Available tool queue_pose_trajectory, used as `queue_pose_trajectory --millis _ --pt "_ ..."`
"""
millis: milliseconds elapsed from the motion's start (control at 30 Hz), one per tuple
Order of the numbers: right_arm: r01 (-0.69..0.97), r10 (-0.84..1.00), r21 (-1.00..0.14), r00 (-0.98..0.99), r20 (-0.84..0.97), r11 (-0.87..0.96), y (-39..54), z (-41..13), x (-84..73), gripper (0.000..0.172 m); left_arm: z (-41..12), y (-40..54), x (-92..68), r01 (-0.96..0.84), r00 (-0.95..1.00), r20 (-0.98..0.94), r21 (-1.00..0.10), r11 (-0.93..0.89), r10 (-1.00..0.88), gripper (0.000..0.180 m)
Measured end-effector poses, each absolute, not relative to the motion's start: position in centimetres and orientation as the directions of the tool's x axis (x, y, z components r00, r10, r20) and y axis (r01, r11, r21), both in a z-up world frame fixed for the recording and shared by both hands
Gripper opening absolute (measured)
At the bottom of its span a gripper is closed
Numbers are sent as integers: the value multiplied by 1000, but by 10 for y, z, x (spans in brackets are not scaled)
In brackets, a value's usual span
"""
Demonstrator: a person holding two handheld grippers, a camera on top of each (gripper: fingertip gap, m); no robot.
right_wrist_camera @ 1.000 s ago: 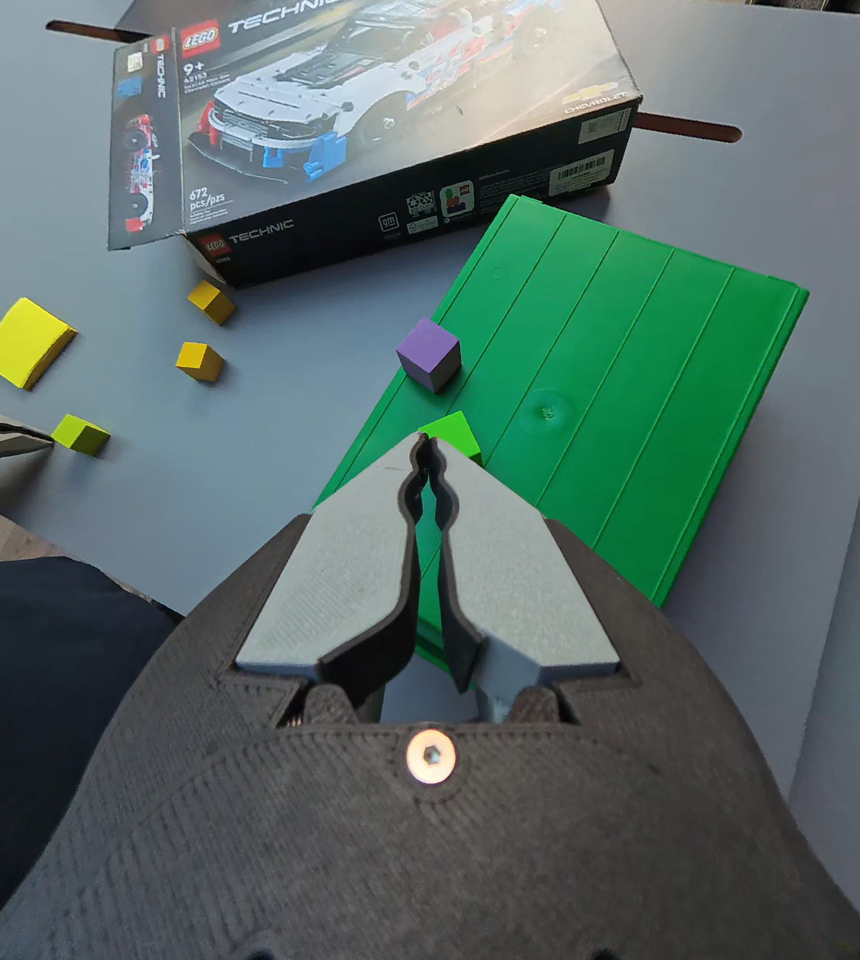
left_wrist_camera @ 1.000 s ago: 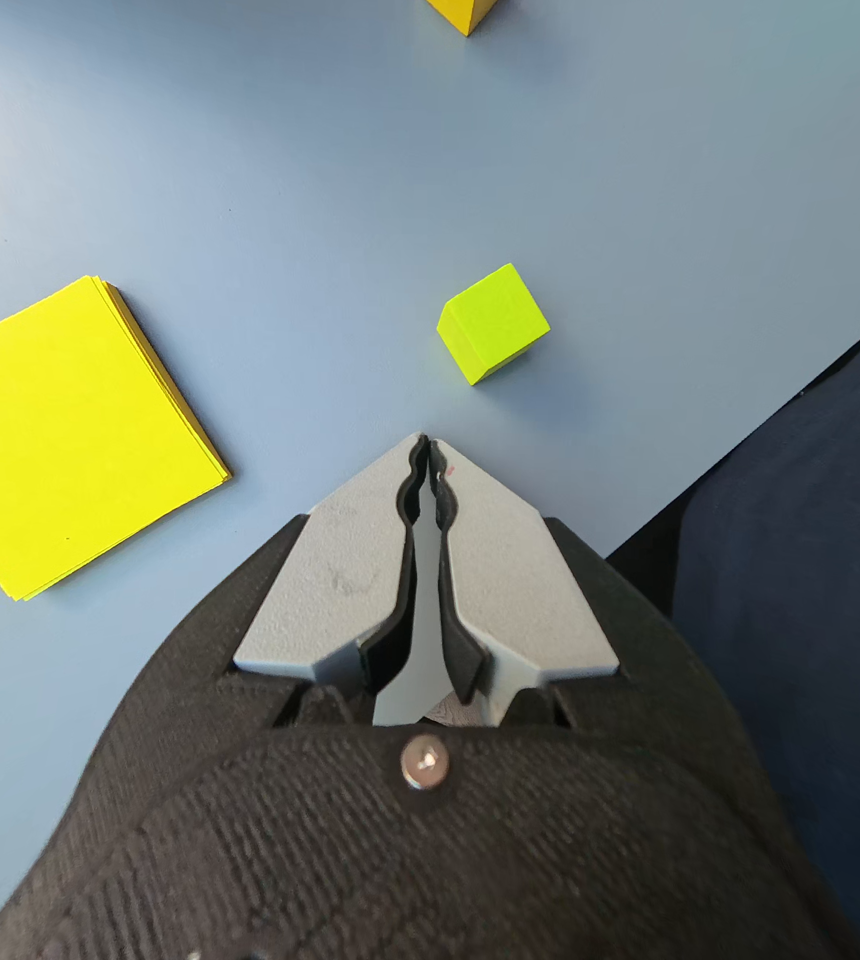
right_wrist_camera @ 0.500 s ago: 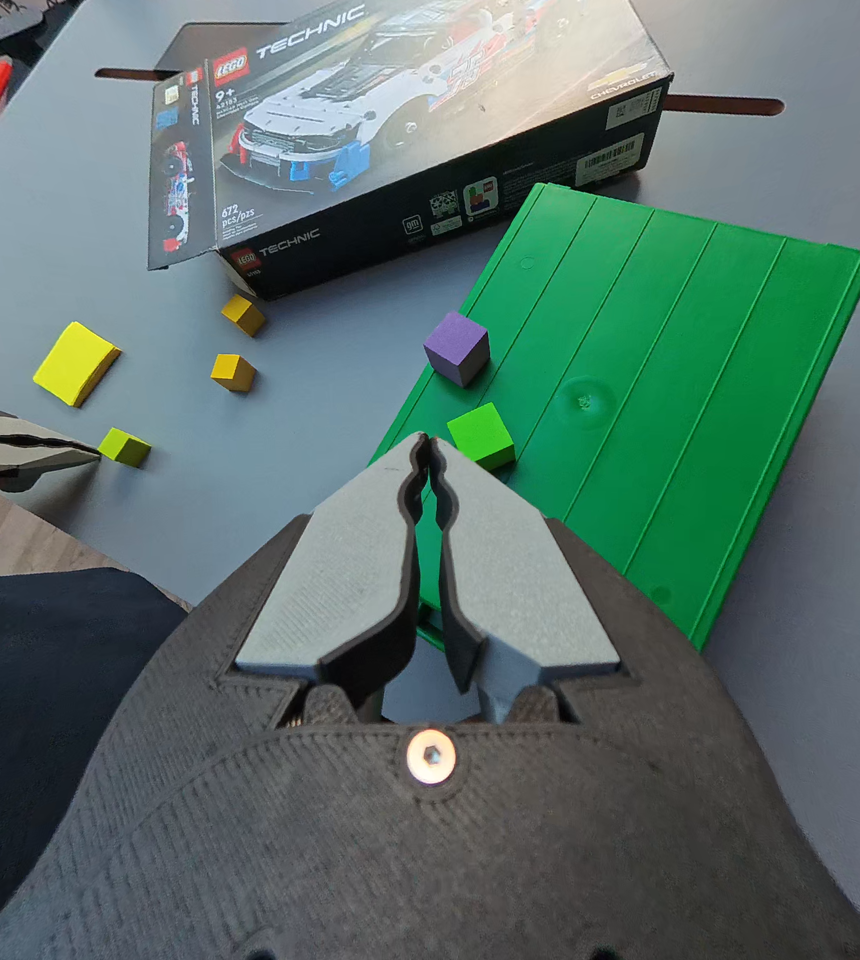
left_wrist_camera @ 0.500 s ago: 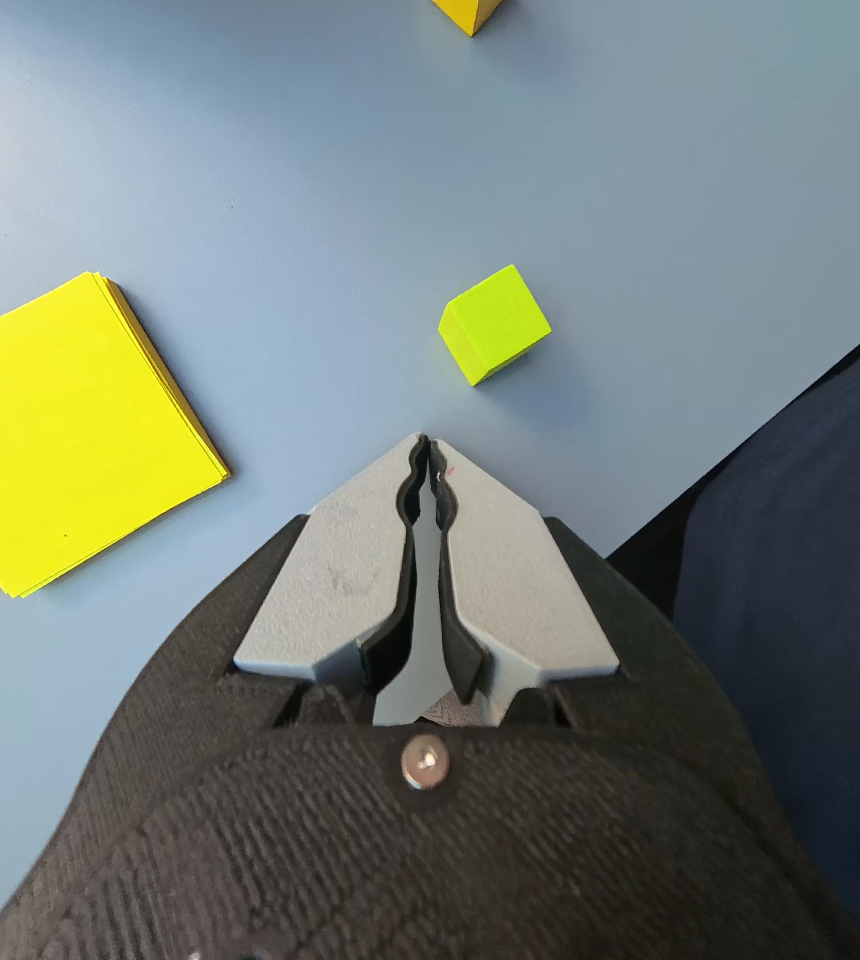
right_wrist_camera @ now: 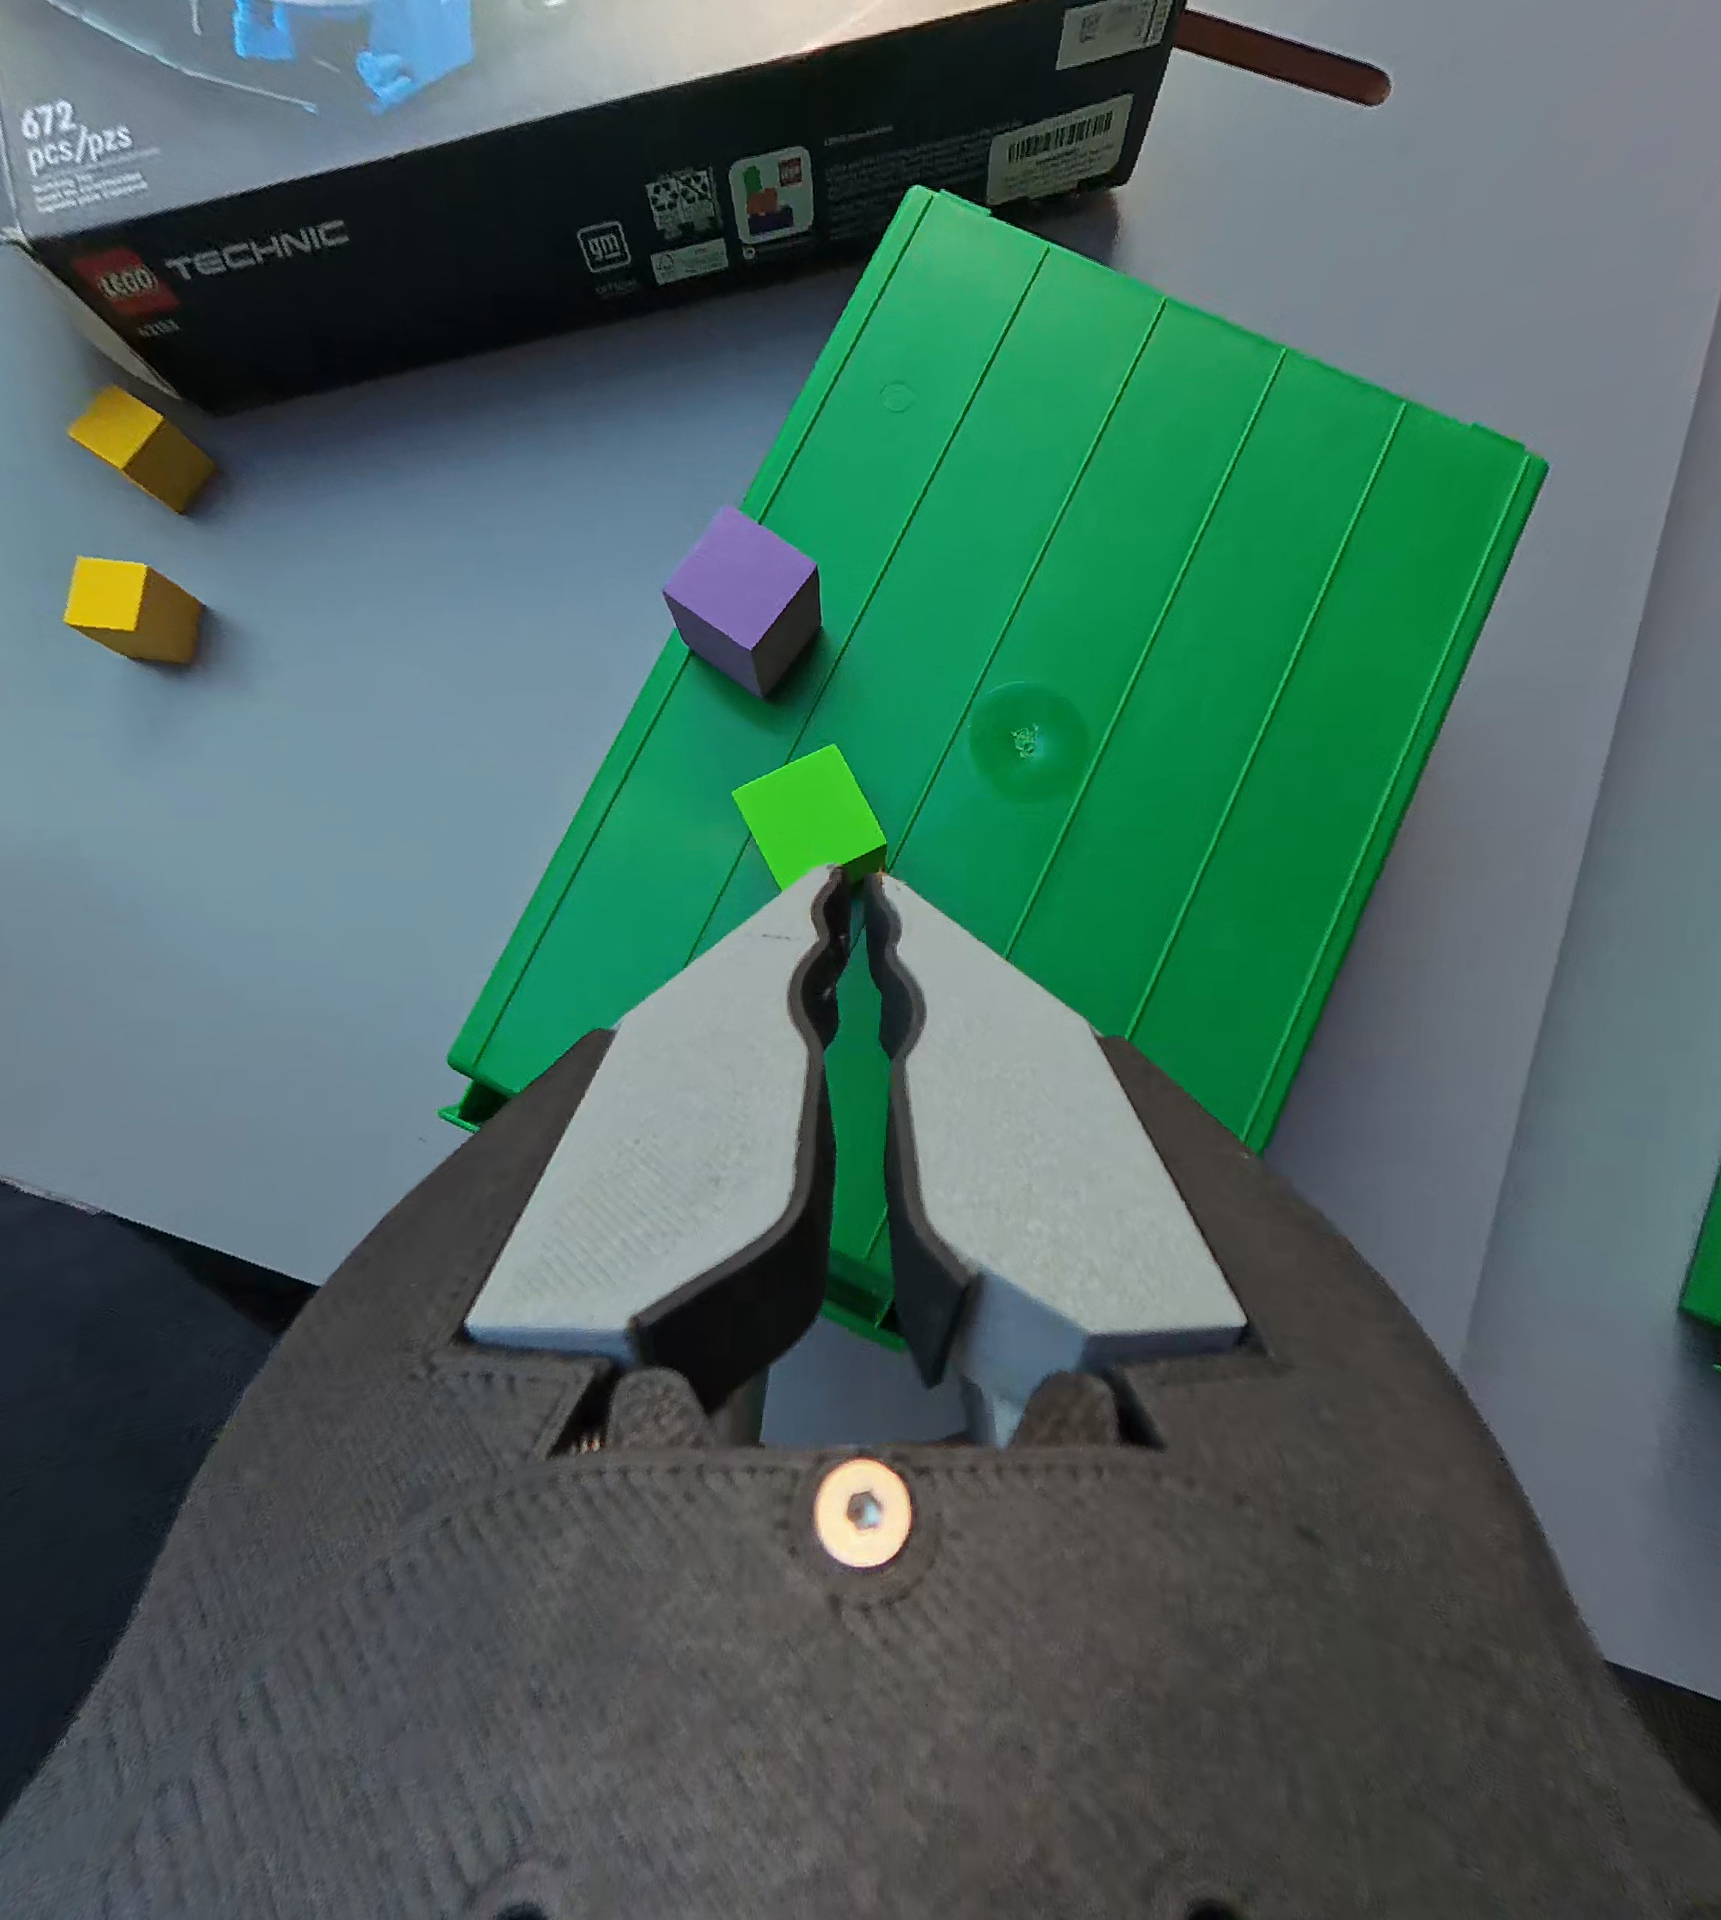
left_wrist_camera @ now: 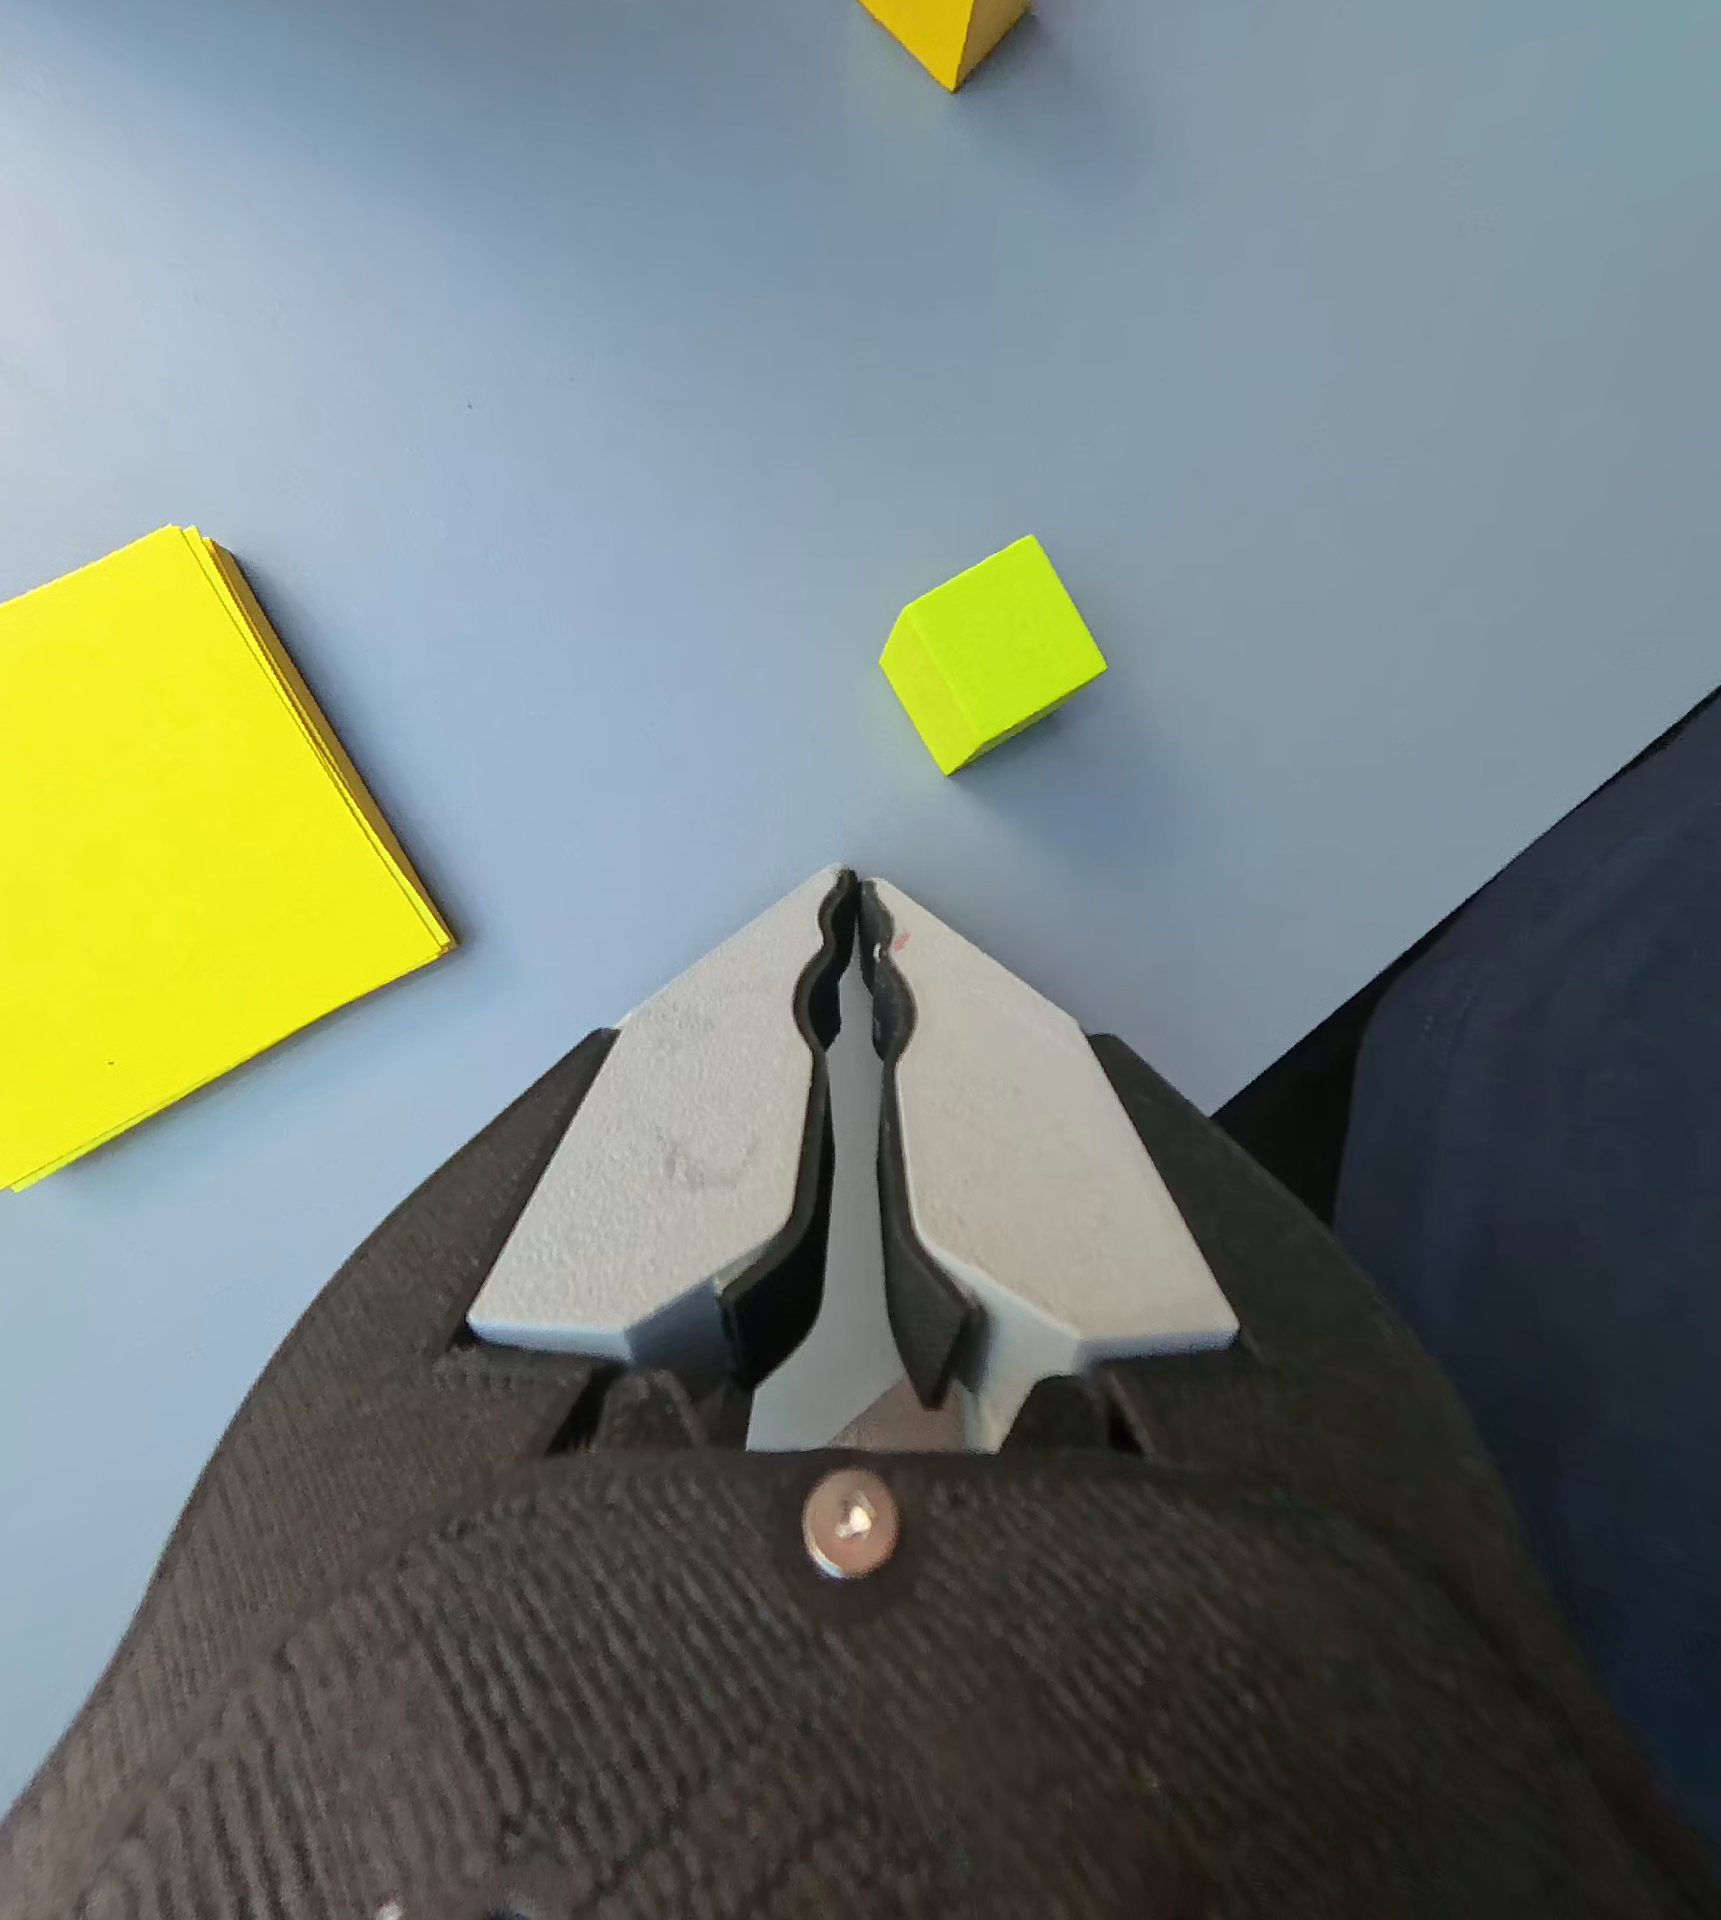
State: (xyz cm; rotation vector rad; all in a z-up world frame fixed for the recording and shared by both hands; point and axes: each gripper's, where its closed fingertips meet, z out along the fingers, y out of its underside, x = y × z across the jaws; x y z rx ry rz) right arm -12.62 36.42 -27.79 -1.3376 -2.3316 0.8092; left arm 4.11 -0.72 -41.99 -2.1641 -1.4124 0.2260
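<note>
Grey-fingered grippers, both pressed together on nothing.
Right gripper (right_wrist_camera: 854, 878) tips at bright green cube (right_wrist_camera: 806, 812) on green ribbed plastic board (right_wrist_camera: 1199, 644); left gripper (left_wrist_camera: 851, 878) below lime cube (left_wrist_camera: 993, 652), centre frame.

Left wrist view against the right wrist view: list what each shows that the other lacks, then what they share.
Only the left wrist view: the shut left tool, a lime cube just ahead of it, and a yellow paper stack.

Only the right wrist view: the shut right tool over a green ribbed panel, a bright green cube at its tips, a purple cube and a printed box.

Both: the blue-grey table and dark fabric at its edge.
</note>
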Motion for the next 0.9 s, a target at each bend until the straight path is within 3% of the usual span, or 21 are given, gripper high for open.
queue_pose_trajectory --millis 267,667,900 --pt "701 877 -603 -481 -6 381 371 -286 -124 3 -420 -7 41 804 440 164 -510 -306 883 0" --pt "708 848 -610 -518 -109 355 356 -288 -121 33 -420 -7 41 808 430 169 -510 -295 887 0" --pt "707 824 -591 -554 -122 388 347 -295 -117 39 -420 -7 41 808 428 168 -512 -293 888 0"
